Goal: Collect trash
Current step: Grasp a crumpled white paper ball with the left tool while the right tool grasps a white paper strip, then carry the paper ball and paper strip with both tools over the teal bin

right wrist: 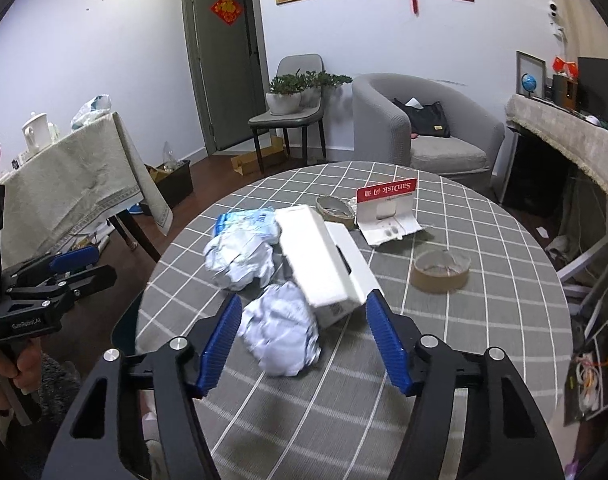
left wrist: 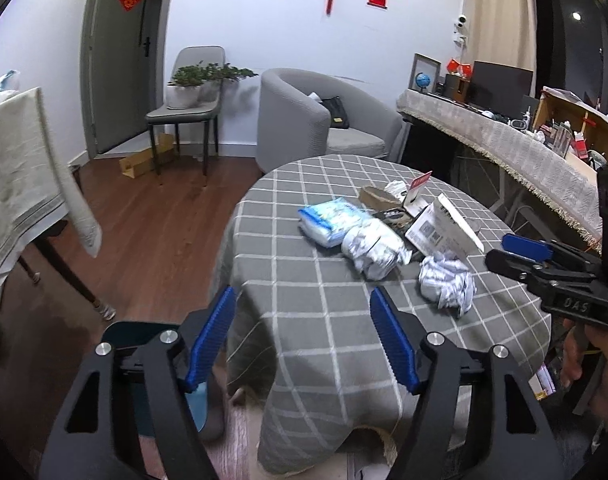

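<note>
Trash sits heaped on the round checked table, and I'm taking the white box as my landmark. Nearest me, touching the box's near-left corner, lies a crumpled paper ball; a second paper ball lies against the box's left side, with a blue-and-white plastic packet just behind that. Beyond the box there's a torn SanDisk card, and to its right a brown tape roll stands apart.

My right gripper is wide open, holding nothing, and the near ball lies between its fingers. My judgement: go lower, centre on the ball, then close gently, keeping the right finger off the box corner so I don't drag it.

My left gripper is also spread wide and empty, hovering off the table edge, well left of the box.

Containers: a dark blue bin shows below the left gripper, near the table's foot; I can't tell what's in it. The box's contents are hidden too.
</note>
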Motion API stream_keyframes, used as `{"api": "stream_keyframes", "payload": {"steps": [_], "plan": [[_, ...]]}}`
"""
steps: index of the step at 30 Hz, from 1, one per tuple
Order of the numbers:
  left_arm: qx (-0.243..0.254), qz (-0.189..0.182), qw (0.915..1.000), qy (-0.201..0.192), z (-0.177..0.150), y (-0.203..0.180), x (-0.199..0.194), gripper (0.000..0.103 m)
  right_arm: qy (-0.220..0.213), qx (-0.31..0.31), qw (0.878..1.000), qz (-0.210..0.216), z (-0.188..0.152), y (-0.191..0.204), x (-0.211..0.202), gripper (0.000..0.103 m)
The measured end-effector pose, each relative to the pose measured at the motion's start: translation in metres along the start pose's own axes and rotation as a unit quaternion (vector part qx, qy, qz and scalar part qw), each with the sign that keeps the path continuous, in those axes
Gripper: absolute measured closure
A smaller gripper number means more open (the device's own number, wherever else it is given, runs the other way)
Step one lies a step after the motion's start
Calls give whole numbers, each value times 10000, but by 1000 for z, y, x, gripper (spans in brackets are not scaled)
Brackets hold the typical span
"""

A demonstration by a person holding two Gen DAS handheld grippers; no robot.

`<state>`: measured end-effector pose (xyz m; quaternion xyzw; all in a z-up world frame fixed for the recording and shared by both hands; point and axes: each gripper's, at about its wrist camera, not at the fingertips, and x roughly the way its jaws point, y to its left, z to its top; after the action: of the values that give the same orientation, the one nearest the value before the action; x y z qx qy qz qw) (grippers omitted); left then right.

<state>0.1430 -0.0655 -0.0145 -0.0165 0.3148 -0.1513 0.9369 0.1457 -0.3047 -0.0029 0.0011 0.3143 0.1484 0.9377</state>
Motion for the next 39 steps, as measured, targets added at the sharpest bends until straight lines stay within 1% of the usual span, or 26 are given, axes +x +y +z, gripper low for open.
{"api": "stream_keyframes", "payload": {"steps": [4, 8, 10, 15, 16, 17, 20, 22, 26, 28, 31, 34, 35, 39], "plan": [[81, -183, 9998, 59, 10, -11, 22, 32, 143, -177, 9997, 36, 7, -1, 20, 43], [173, -386, 9990, 148, 17, -21, 42, 34, 267, -235, 9993, 90, 13, -1, 36, 50], [222, -473, 9983, 246, 19, -26, 54, 34, 346, -309, 9989, 45, 17, 0, 43, 52], [254, -683, 9968, 344, 24, -34, 73, 38, 483, -429, 9979, -71, 26, -1, 56, 62], [266, -707, 9965, 350, 25, -36, 77, 40, 500, -445, 9977, -83, 28, -1, 58, 63], [272, -712, 9965, 355, 26, -38, 79, 43, 528, -474, 9974, -102, 30, -2, 60, 66], [270, -745, 9962, 364, 27, -40, 82, 48, 544, -523, 9970, -190, 34, -3, 65, 70], [249, -843, 9954, 375, 26, -41, 83, 49, 546, -526, 9969, -215, 34, -4, 67, 72], [230, -945, 9944, 419, 21, -40, 90, 54, 587, -537, 9964, -306, 33, -5, 70, 84], [202, -989, 9941, 401, 19, -39, 92, 56, 567, -561, 9962, -351, 34, -5, 69, 85], [200, -998, 9942, 335, 20, -39, 92, 59, 442, -633, 9955, -545, 38, -3, 61, 87], [167, -1068, 9937, 295, 21, -36, 89, 61, 353, -540, 9962, -587, 42, -5, 57, 90], [122, -1093, 9935, 281, 22, -34, 88, 65, 315, -503, 9965, -595, 43, -6, 56, 91], [-84, -1276, 9915, 229, 28, -26, 83, 65, 206, -484, 9963, -680, 49, -1, 52, 92]]}}
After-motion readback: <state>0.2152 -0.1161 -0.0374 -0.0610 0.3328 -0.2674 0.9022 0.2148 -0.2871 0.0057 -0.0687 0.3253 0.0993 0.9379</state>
